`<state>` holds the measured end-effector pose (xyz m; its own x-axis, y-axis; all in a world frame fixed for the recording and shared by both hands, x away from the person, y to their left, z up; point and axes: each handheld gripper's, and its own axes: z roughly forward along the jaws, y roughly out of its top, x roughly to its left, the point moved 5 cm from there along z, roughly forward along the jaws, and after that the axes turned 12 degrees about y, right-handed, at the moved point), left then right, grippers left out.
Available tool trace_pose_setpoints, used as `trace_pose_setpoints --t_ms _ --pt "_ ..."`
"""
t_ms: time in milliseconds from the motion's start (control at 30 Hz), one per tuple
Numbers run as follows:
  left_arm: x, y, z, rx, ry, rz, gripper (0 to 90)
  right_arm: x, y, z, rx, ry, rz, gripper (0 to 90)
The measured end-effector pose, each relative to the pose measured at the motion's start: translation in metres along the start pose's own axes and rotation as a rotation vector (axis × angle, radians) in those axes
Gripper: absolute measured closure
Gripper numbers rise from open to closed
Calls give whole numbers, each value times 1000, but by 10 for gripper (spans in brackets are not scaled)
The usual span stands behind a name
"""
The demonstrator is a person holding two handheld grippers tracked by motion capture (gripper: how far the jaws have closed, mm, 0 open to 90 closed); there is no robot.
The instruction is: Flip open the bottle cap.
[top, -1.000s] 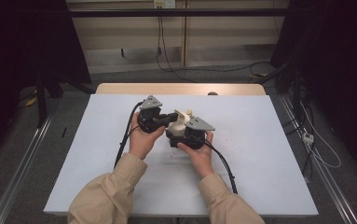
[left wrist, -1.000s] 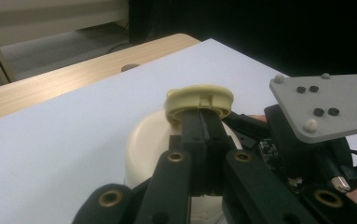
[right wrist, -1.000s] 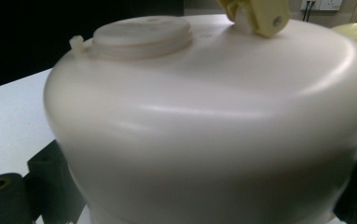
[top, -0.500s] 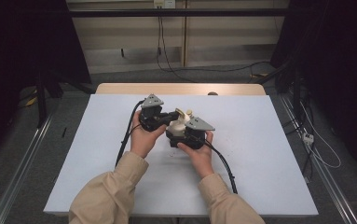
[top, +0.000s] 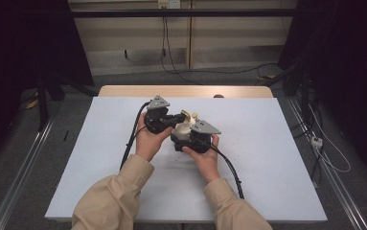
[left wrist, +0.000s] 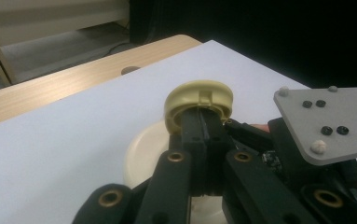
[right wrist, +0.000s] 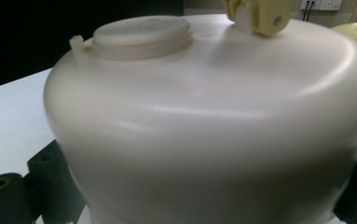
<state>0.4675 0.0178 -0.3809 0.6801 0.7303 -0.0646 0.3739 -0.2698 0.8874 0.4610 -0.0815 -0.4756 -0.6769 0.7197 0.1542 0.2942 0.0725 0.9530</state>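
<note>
Forearms in beige sleeves come up from the bottom of the high view and meet mid-table [top: 267,158], the left gripper [top: 174,118] angled toward the right gripper [top: 186,136], with a cream container [top: 185,128] between them. From the left gripper view, the black jaws are pressed together, pinching the edge of a yellowish lid [left wrist: 198,99] that stands tilted above the container [left wrist: 141,154]. From the right gripper view, the container [right wrist: 204,121] sits between the jaws, which clasp its round body; a yellow hinge piece [right wrist: 260,16] shows on top.
</note>
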Motion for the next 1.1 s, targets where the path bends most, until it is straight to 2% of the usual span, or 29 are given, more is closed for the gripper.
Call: trace_pose_setpoints --t_ms 1100 --pt "-6 5 10 8 1 8 900 0 0 0 1 -1 -1 60"
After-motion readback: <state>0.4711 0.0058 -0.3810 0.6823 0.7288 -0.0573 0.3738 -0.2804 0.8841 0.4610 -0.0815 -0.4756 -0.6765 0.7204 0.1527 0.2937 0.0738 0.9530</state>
